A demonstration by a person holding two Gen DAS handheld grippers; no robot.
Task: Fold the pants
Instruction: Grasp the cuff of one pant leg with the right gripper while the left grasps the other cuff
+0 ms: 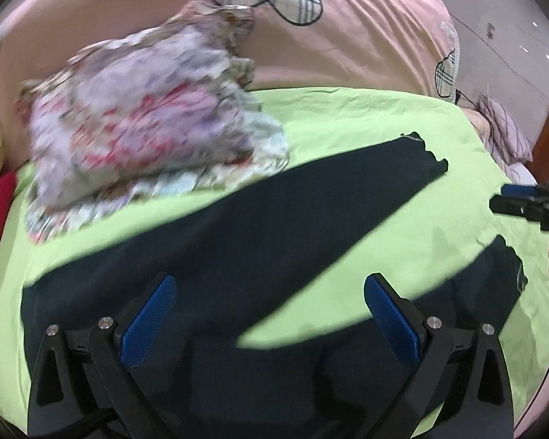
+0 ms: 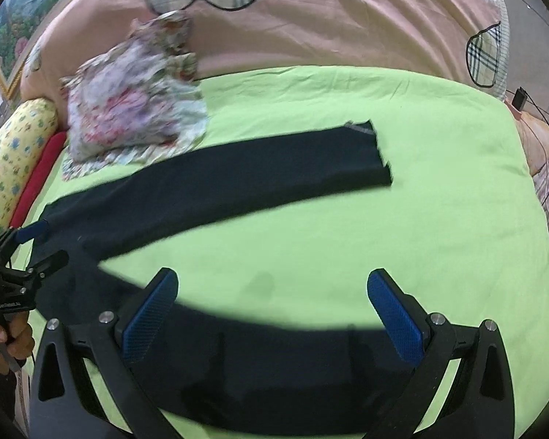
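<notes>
Dark navy pants lie flat on a lime green sheet, legs spread in a V. The far leg ends near the sheet's middle; the near leg runs under my right gripper. My left gripper is open and empty, hovering over the waist and crotch area. My right gripper is open and empty above the near leg; it also shows at the right edge of the left wrist view. The left gripper shows at the left edge of the right wrist view.
A pile of floral cloth lies on the sheet beside the far leg. A pink quilt with plaid patches lies behind. A yellow bolster and a red cushion line the left side. A charger and cables sit at right.
</notes>
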